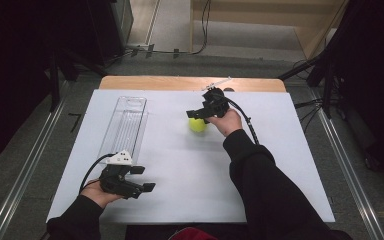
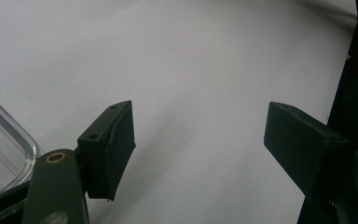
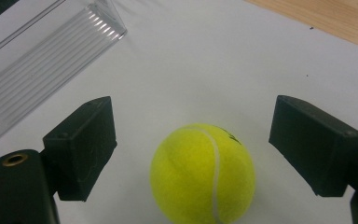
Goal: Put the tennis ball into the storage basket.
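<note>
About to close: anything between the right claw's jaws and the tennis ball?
No. The right gripper view shows bare white table between the open right claw and tennis ball.

One tennis ball (image 1: 197, 124); one clear tray (image 1: 125, 124); two grippers

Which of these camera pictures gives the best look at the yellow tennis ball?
The right gripper view: the tennis ball sits large and sharp between that gripper's open jaws, its white seam plain. The high view shows it as a small yellow spot beside the right gripper. The left gripper view looks at white table.
</note>
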